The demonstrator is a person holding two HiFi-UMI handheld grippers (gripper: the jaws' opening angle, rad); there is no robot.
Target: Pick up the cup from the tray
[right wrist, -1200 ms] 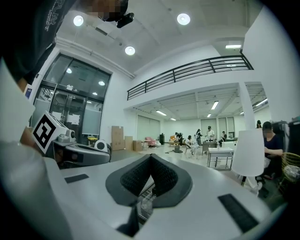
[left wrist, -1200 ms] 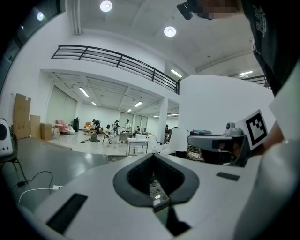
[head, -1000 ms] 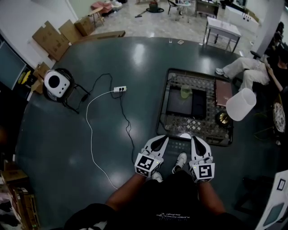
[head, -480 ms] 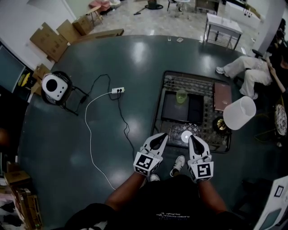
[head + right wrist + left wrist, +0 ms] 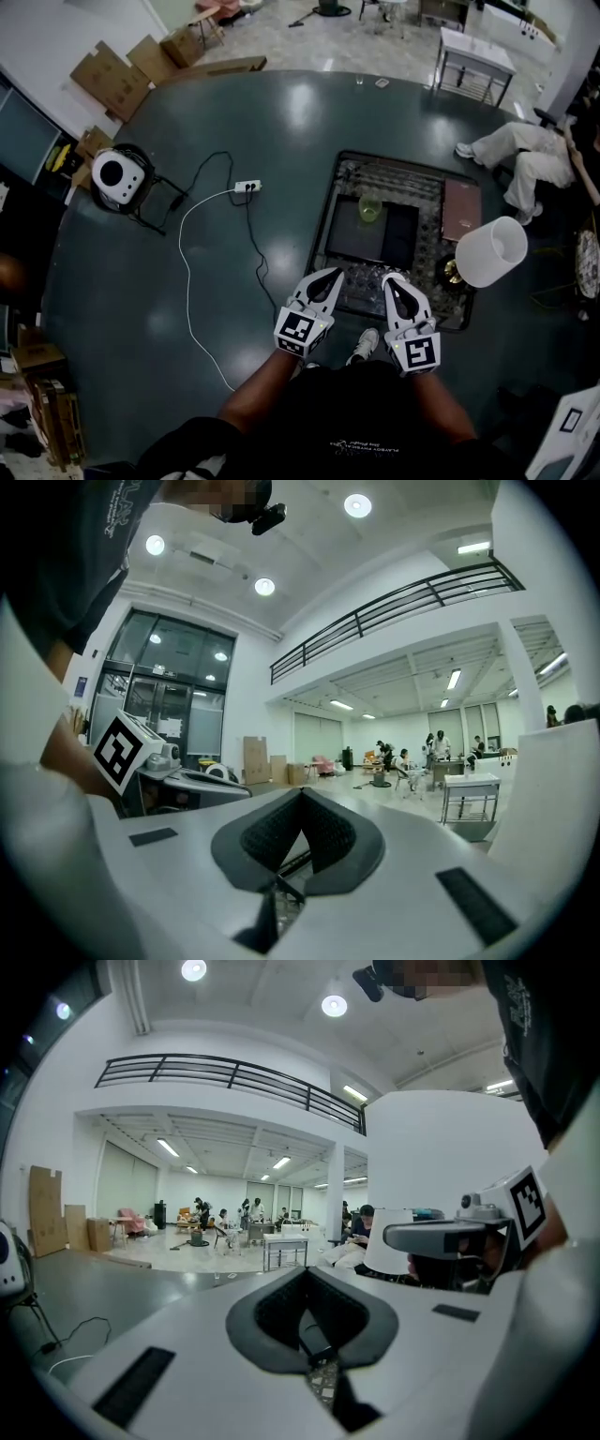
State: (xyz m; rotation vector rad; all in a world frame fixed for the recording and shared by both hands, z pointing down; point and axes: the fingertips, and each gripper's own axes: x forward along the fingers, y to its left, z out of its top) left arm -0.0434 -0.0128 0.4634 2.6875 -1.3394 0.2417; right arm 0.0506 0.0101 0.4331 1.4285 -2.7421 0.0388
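Locating the cup: the pale green cup (image 5: 369,208) stands upright at the far edge of the dark tray (image 5: 398,236), which sits in a patterned low table (image 5: 429,225).
Direction from the grippers: the cup lies on the far side of both, across the tray's near part and well apart from either tip; neither gripper view shows it.
Left gripper: the left gripper (image 5: 330,275) (image 5: 309,1316) hangs over the table's near edge, jaws pressed together with nothing between them.
Right gripper: the right gripper (image 5: 392,279) (image 5: 298,841) is just right of it, also pointing far, with its jaws closed and empty.
Nearer hand: by my reading the right gripper, since the cup sits closer to its line than to the left one's, though the margin is small.
Cup's long axis: vertical, so a level approach from the near side with the jaws spread first looks fitting.
Risk: a white lampshade (image 5: 490,251) stands just right of the tray, near the right gripper's side.
Counts: one cup, one tray, two grippers, one lampshade, one power strip (image 5: 248,186) on the floor to the left.
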